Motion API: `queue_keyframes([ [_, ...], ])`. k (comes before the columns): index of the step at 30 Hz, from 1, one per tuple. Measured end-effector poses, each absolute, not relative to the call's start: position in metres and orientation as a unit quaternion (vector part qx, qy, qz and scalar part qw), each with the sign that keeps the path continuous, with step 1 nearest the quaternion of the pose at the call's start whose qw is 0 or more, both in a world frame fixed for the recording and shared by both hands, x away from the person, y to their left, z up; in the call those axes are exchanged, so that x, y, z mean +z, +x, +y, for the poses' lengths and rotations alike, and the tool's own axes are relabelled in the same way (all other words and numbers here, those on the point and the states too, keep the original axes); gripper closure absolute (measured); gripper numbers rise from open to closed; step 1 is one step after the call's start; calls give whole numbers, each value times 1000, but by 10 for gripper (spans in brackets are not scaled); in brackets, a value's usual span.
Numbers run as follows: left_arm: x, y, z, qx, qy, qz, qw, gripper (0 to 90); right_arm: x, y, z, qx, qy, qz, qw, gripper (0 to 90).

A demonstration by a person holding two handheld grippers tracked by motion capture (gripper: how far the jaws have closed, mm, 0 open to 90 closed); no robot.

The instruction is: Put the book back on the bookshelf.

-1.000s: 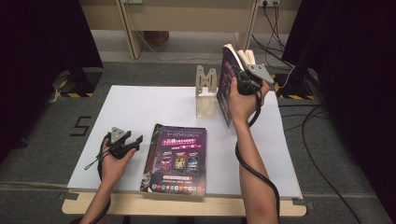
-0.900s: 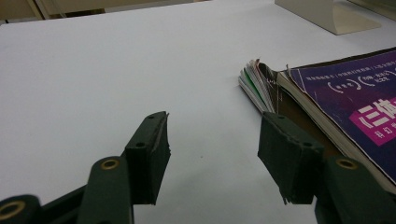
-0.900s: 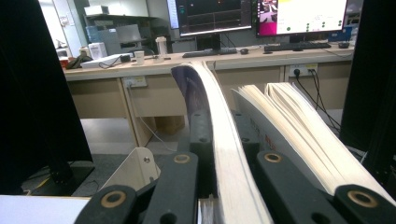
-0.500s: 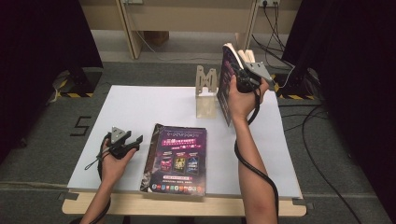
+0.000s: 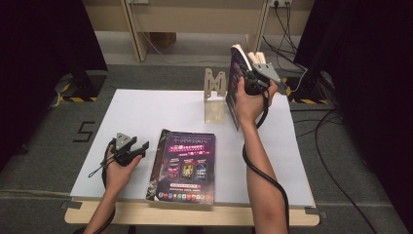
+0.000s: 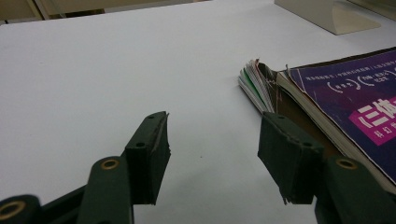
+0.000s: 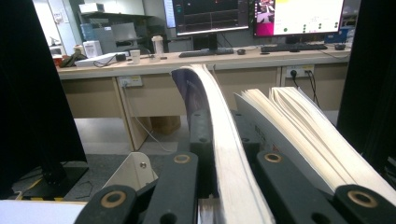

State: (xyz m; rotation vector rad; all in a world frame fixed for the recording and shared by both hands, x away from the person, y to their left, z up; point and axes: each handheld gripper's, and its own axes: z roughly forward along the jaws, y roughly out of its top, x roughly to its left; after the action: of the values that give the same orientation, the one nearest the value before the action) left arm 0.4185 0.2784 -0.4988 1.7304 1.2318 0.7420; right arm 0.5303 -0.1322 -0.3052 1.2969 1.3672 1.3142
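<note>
Right tongs [image 5: 249, 80]: clamped on part of an upright book [image 5: 237, 87], its glossy purple cover bowed and pale pages fanning loose, held above the worktop's [image 5: 146, 112] far edge beside the stand [image 5: 215, 95].
Left tongs [image 5: 134, 150]: spread wide, holding nothing, low over the matte white worktop.
Flat book [image 5: 184, 165]: purple softcover with frayed corners, just beside the left tongs.
Stand: pale, angular bookend.
</note>
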Motion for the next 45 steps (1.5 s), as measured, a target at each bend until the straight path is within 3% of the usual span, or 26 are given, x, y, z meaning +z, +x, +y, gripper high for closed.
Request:
queue_keyframes([
  [30,-499,418,278,298,694,493,433,423,-322,546,-121,496,524,555,415,833],
  [45,-499,418,277,300,696,491,429,423,-321,536,-126,478,529,575,401,815],
])
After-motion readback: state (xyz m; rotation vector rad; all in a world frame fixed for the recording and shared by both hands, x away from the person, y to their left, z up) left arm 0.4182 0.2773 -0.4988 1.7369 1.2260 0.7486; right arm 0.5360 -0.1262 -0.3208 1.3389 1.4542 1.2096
